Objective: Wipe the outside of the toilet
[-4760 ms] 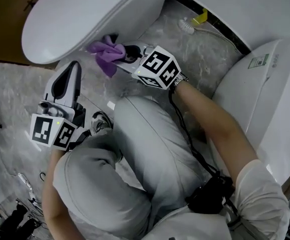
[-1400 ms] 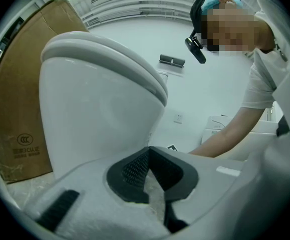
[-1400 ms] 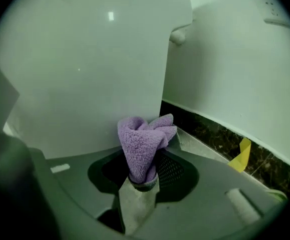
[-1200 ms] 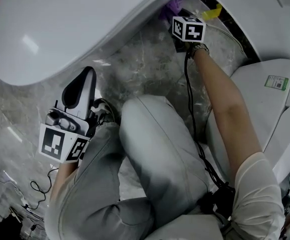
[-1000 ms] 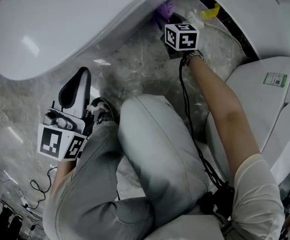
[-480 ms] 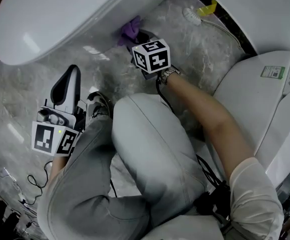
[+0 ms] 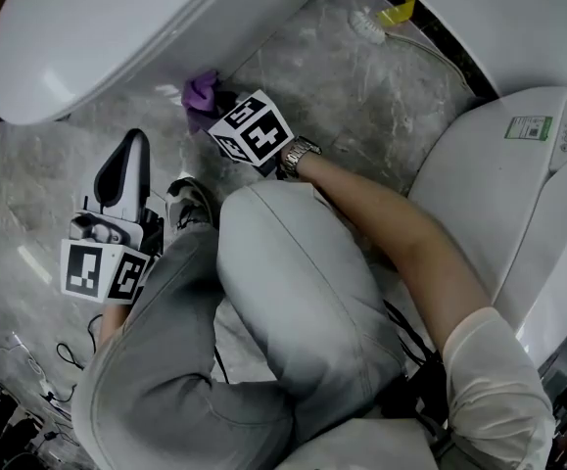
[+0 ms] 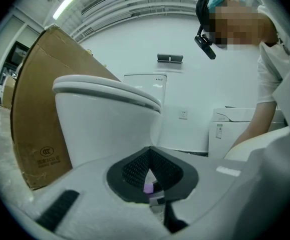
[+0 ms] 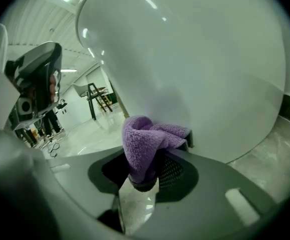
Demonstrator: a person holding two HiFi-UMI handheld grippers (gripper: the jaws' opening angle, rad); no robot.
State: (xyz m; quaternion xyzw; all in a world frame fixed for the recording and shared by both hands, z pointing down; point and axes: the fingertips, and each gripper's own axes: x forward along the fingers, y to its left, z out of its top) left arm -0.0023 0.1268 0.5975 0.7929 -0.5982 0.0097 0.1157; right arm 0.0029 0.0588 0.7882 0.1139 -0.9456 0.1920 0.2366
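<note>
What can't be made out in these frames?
Whether the purple cloth touches the toilet: in the right gripper view the cloth's own bulk hides the contact; in the head view the bowl's overhang does.
Print on the green label: head view, too small.
Toilet's foot: head view, hidden under the bowl.

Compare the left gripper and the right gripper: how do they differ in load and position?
The right gripper is shut on a purple cloth; the left gripper is shut on nothing. The right gripper is close up to the toilet; the left gripper sits back from it, by the person's knee. Both carry marker cubes.
</note>
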